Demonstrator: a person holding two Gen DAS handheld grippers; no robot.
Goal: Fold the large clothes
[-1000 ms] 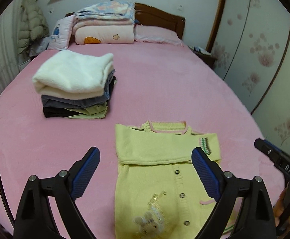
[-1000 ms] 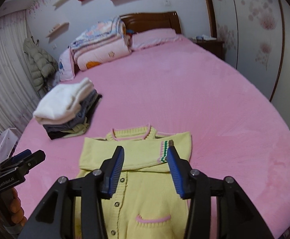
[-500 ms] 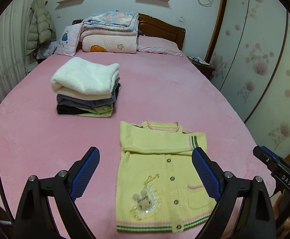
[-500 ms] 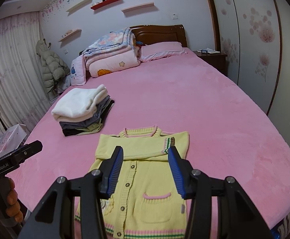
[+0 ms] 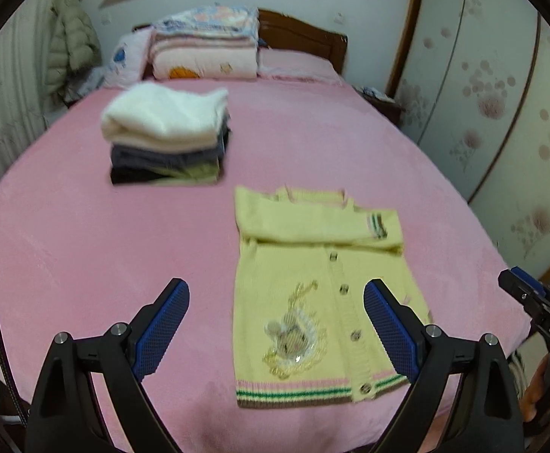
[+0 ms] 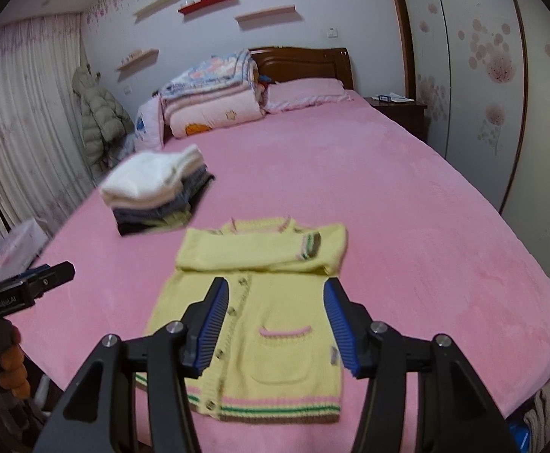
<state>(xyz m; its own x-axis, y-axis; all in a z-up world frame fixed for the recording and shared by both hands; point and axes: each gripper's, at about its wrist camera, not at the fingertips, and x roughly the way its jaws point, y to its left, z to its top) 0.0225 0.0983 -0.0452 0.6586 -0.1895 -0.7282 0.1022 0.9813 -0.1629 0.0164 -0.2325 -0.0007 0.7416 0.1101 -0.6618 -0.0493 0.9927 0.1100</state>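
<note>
A yellow knit cardigan (image 5: 312, 287) lies flat on the pink bed (image 5: 86, 245), sleeves folded across its chest, striped hem toward me. It also shows in the right wrist view (image 6: 271, 302). My left gripper (image 5: 277, 324) is open and empty, held above the bed over the cardigan's lower left part. My right gripper (image 6: 275, 324) is open and empty, held above the cardigan's lower half. Each gripper shows at the edge of the other's view: the right gripper (image 5: 539, 309), the left gripper (image 6: 29, 287).
A stack of folded clothes (image 5: 169, 136) with a white one on top sits on the bed to the far left of the cardigan (image 6: 154, 192). Folded quilts and pillows (image 5: 207, 49) lie at the headboard. A wardrobe (image 5: 501, 94) stands right, a nightstand (image 6: 399, 107) beside the bed.
Both grippers have pulled back and up from the cardigan, so its hem now shows. The right gripper's jaws have opened wider. The cardigan has not moved.
</note>
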